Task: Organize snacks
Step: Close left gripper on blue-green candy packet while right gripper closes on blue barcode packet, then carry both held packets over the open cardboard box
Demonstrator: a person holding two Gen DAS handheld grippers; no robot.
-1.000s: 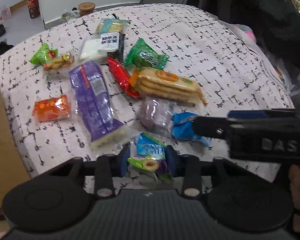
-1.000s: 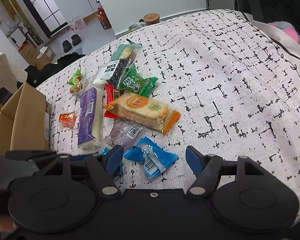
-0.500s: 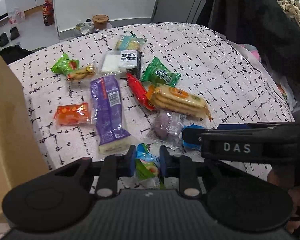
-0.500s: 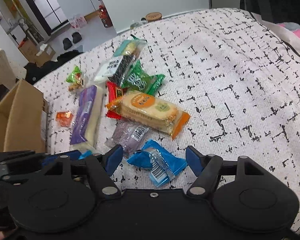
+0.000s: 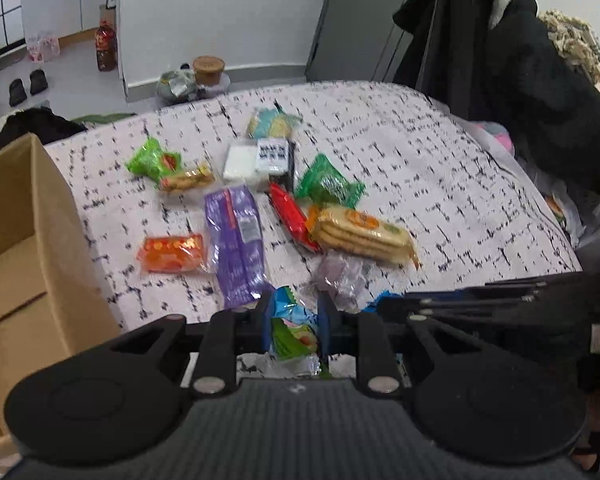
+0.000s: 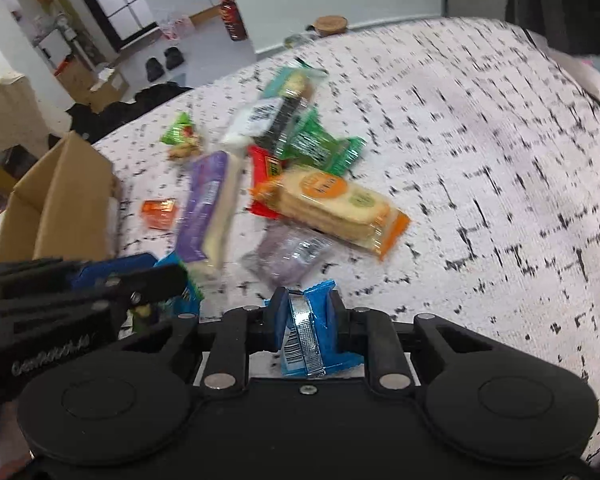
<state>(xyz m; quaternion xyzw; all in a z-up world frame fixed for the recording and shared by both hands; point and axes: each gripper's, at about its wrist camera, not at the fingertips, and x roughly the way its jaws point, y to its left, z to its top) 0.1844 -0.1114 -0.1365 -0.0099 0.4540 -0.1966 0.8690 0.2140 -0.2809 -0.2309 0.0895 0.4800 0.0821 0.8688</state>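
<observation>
Nearest the left camera, the left gripper is clamped on a small blue-green packet, its jaws having just closed the last bit onto the wrapper, and the packet seems to hang clear of the bed. In the right view the right gripper has just snapped closed on the blue packet, which is pinched upright between the blue pads with its silver seam and barcode facing the camera. Both grips are on thin crinkly film, not on the contents, so either packet may slide out if it is swung quickly. The two grippers sit close side by side, so they could knock together as they lift. Just beyond them on the patterned bed cover lie a clear purple-tinted pouch, a long purple pack, an orange packet, a cracker stack resting against a red packet, then a green packet, a white-and-black pack, a lime packet with a small biscuit bag and, farthest, a teal pack. The open cardboard box stands at the left edge of the bed, the likely destination; the right gripper would have to cross in front of the left to reach it. A low carry could drag the purple pack or the pouch along.
</observation>
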